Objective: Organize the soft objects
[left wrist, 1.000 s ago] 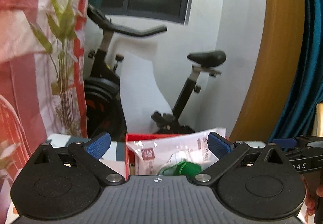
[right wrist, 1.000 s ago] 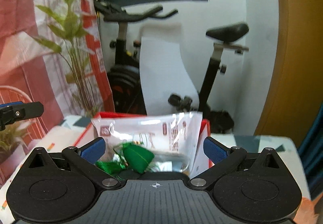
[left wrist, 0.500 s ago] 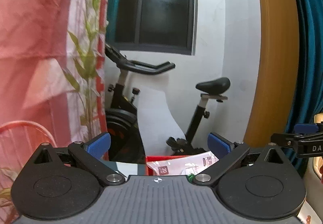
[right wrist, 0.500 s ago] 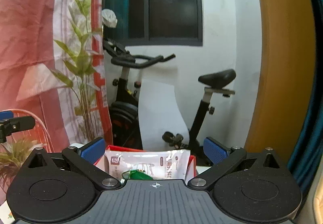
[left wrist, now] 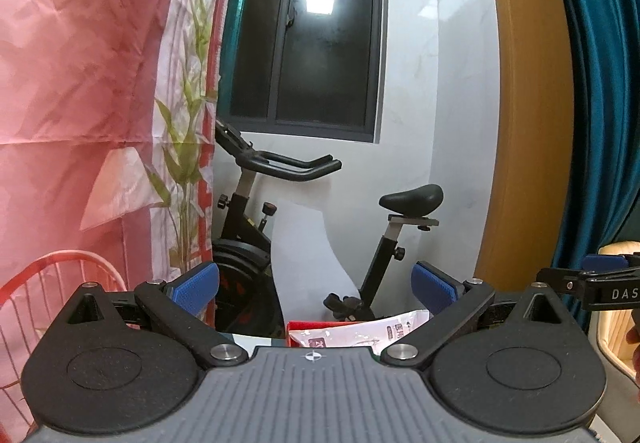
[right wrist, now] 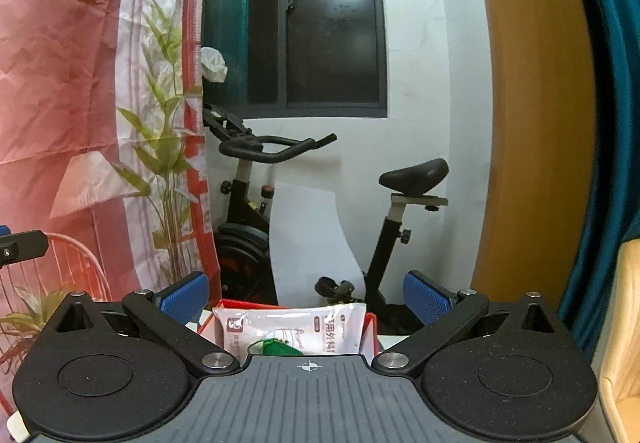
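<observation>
A white printed plastic packet (right wrist: 294, 327) is standing upright in the red box (right wrist: 370, 331), with something green (right wrist: 276, 347) lying before it.

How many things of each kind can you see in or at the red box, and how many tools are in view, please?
Red box: 1
White printed plastic packet: 1
Green item, in front of the packet: 1
Tools, both open and empty: 2 (left tool, right tool)
Total: 5
</observation>
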